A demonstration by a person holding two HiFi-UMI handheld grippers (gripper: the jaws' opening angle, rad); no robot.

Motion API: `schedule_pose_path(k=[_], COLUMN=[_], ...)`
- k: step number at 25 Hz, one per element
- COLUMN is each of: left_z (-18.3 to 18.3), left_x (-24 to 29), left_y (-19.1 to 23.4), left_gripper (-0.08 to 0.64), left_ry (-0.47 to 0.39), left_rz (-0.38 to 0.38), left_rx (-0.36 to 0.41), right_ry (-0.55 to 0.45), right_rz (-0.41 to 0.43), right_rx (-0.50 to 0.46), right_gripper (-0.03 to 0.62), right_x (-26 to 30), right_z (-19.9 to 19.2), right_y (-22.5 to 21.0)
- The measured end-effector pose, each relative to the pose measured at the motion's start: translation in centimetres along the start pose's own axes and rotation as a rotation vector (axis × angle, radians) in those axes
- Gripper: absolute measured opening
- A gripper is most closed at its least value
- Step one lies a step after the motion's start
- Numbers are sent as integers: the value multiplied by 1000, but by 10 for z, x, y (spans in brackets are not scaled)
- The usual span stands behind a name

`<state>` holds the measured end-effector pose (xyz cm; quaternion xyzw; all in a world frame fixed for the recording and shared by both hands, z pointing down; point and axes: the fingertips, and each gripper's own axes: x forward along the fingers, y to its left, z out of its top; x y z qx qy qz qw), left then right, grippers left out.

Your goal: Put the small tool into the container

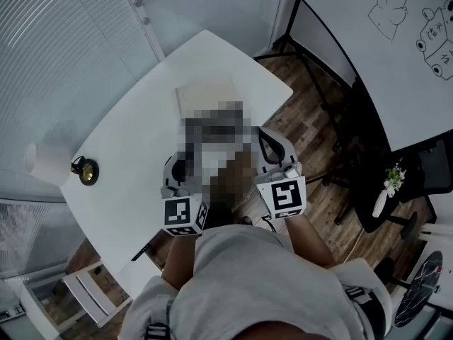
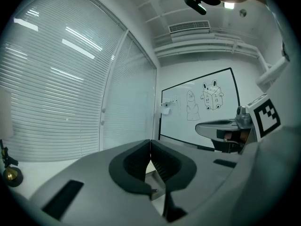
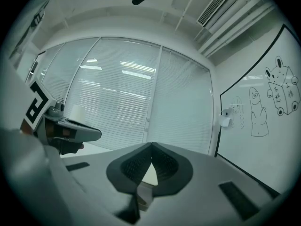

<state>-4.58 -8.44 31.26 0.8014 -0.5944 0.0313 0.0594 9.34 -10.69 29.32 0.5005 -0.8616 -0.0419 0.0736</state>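
Writing: the whiteboard (image 1: 396, 55) carries cartoon drawings, a boxy creature with ears among them. Characters are written on that figure, too small to read. Each gripper's cube shows a black-and-white square marker and no words.
Left gripper (image 2: 150, 154): jaws closed tip to tip with nothing between them, held low at the table's near edge, close to the person's body.
Right gripper (image 3: 151, 157): jaws likewise shut together and empty, just beside the left one.
Table (image 1: 141, 140): white, with a mosaic patch laid over its near middle, just ahead of both grippers.
Cream flat box (image 1: 205, 94): lies on the table beyond the patch, towards the far edge; the only container-like thing that shows.
Small brass-and-black object (image 1: 85, 170): near the table's left edge, well apart from both grippers. Whether it is the tool I cannot tell. In the left gripper view a black stem rises upright over a round brass body.
White roll (image 1: 44, 163): just beside that object, at the table's left corner.
Vase with flowers (image 1: 386, 190): on a dark seat to the right, off the table.
Window blinds (image 1: 64, 62): behind the table's left side.
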Motion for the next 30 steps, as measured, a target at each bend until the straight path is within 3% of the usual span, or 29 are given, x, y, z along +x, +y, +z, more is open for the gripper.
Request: schedule_pose_path(k=[6,14,30], left_z=[5,1,-5], left_x=[2,2,9], left_y=[-3,-4,-1], left_gripper=[23,23,23], left_ry=[-12,0,17], left_rz=[1,-3,-7], left_rx=[0,-11,-10], right_ry=[-22,-1,5], right_rz=[43,22,15], right_rx=[-66,-19,-55], right_gripper=[26,26,26], right_x=[1,0,3], right_z=[3,3,-3], right_y=[0,-4,-10])
